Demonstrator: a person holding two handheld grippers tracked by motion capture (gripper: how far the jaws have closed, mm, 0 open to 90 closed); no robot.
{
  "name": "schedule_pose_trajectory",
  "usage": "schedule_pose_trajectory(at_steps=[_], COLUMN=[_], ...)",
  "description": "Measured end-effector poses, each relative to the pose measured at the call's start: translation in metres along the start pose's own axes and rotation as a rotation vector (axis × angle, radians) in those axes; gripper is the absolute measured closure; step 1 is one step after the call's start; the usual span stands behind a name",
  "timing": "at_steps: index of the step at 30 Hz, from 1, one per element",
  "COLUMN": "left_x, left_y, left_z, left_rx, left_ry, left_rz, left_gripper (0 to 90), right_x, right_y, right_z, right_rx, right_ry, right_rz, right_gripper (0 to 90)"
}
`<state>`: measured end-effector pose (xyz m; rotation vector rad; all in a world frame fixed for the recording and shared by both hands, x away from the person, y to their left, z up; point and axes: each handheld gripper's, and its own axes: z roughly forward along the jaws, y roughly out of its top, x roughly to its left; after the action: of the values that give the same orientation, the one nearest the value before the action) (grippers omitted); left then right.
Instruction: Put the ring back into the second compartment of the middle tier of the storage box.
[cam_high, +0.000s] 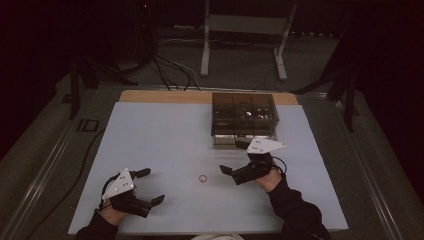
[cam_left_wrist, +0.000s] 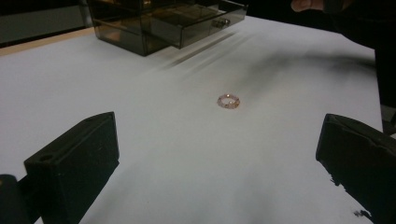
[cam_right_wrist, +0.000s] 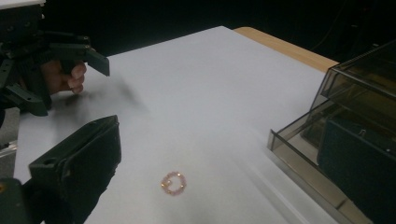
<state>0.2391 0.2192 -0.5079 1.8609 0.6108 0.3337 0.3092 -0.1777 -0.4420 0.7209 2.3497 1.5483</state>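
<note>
Lying on the sheet: a small pinkish ring (cam_high: 202, 178), flat, alone, on the bare white sheet (cam_high: 165, 140).
Ring from the box: well out in front of the smoky clear box (cam_high: 244, 117), on my side of it, touching nothing.
Ring from my claws: between the two, nearer my right one; neither touched it.
My left claw (cam_high: 146, 186): jaws spread wide, holding nothing; it sat to the left of the ring, well apart from it, near my edge of the sheet.
Left claw's own look: the ring (cam_left_wrist: 228, 101) lay ahead in the wide gap between my two black jaws, the box (cam_left_wrist: 163, 23) beyond it.
My right claw (cam_high: 233, 157): jaws also apart, nothing in them; it sat just right of the ring, one jaw up by the box front.
Right claw's own look: the ring (cam_right_wrist: 173, 183) lay low between my jaws; the box (cam_right_wrist: 348, 126) stood close at the right with its lowest drawer pulled out.
Box: dark, see-through, with small drawers, at the far side of the sheet from the ring.
Drawer contents: too dim to tell.
</note>
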Motion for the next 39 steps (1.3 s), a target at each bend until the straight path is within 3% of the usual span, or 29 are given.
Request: schedule_pose_trajectory(at_steps=[26,39], left_x=[0.0,-0.001], left_y=[0.0,0.0], left_z=[-0.001,0.0], left_rx=[-0.01,-0.003], left_ry=[0.0,-0.004], left_rz=[0.003,0.005], left_gripper=[0.8,0.8], right_x=[0.009,0.012], right_y=[-0.008,-0.022], right_z=[0.045,0.069], right_rx=[0.076,0.141], right_ry=[0.052,0.052], right_rz=[0.032,0.079], right_gripper=[0.0,9.1])
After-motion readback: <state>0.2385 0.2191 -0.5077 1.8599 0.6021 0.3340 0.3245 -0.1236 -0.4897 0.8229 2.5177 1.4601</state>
